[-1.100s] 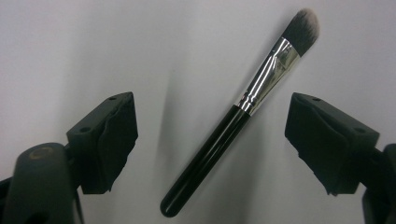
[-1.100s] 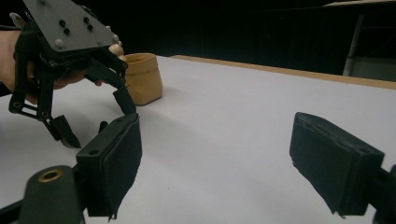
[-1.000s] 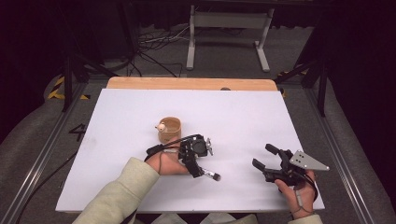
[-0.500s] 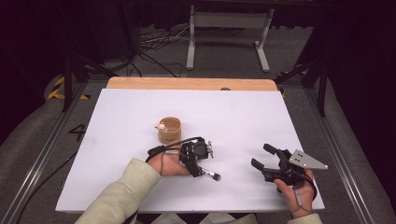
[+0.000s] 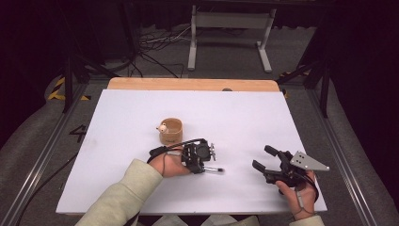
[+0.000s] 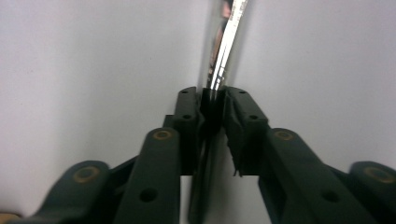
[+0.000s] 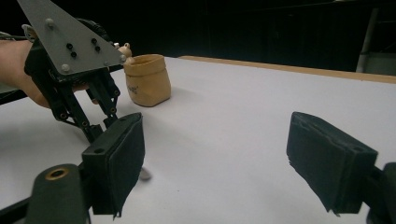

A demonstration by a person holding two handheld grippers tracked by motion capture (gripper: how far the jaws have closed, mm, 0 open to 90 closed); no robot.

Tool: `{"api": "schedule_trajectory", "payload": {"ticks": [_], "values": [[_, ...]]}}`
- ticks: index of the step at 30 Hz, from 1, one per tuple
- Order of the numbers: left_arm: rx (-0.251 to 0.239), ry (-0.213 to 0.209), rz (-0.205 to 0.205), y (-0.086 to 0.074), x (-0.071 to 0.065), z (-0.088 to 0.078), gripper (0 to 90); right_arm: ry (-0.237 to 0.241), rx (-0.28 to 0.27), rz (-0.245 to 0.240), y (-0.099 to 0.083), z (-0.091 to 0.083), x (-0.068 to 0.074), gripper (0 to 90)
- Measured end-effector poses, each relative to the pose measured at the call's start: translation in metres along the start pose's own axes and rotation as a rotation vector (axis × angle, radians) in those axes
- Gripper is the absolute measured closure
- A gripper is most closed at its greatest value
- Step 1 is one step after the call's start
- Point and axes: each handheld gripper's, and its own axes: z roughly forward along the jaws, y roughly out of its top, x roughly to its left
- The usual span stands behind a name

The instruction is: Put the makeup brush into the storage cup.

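Gripping a thin, shiny silver metal rod [image 6: 226, 42] between its pads, the left gripper [image 5: 203, 162] has its black jaws just closed down onto the rod's near end, which the left gripper view shows pinched at the tips, the bright shaft running away from them toward twelve o'clock in that view. Seen from the high view, the rod [image 5: 215, 169] lies low on the white table sheet [image 5: 244, 122] and projects from the gripper toward three o'clock, its long axis roughly parallel to the table's near edge; whether the far tip touches the sheet cannot be told. Next outward, at about eleven o'clock from the left gripper and close beside it, stands the small tan, round, open-topped pouch-like cup [image 5: 171, 130] with a little pale figure [image 5: 162, 127] at its rim; judged from the layout, it is the likely destination, so the rod would have to swing from pointing three o'clock back toward eleven. Farther out, at three o'clock and well apart, the right gripper [image 5: 267, 160] sits with jaws spread wide and nothing between them, its pads [image 7: 122, 158] bare in its own view. The left hand is plainly the nearer to both rod and cup.
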Motion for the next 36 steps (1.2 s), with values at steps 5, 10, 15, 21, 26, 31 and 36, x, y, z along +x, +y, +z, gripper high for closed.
{"api": "schedule_trajectory", "payload": {"ticks": [5,10,15,21,26,31,36], "values": [[0.001,0.002,-0.003,0.0,0.0,0.0,78.4,0.002,0.001,0.0,0.0,0.0,0.001,19.7],[-0.032,-0.001,-0.02,-0.002,0.001,-0.008,78.6,0.0,0.002,0.0,0.0,0.0,0.0,19.7],[-0.074,-0.005,-0.037,-0.006,0.004,-0.018,78.7,0.004,0.012,-0.005,0.0,0.001,0.001,20.9],[-0.147,-0.008,-0.066,-0.011,0.006,-0.032,78.7,0.003,0.01,-0.005,0.0,0.002,0.001,20.9],[-0.23,-0.007,-0.086,-0.015,0.006,-0.045,78.8,0.003,0.009,-0.006,0.0,0.003,0.001,20.8],[-0.315,-0.014,-0.102,-0.017,0.006,-0.056,78.8,0.006,0.013,-0.004,0.0,0.003,0.001,20.8],[-0.376,0.009,-0.111,-0.018,0.005,-0.063,78.8,0.008,0.012,-0.004,0.0,0.004,0.001,20.8]]}}
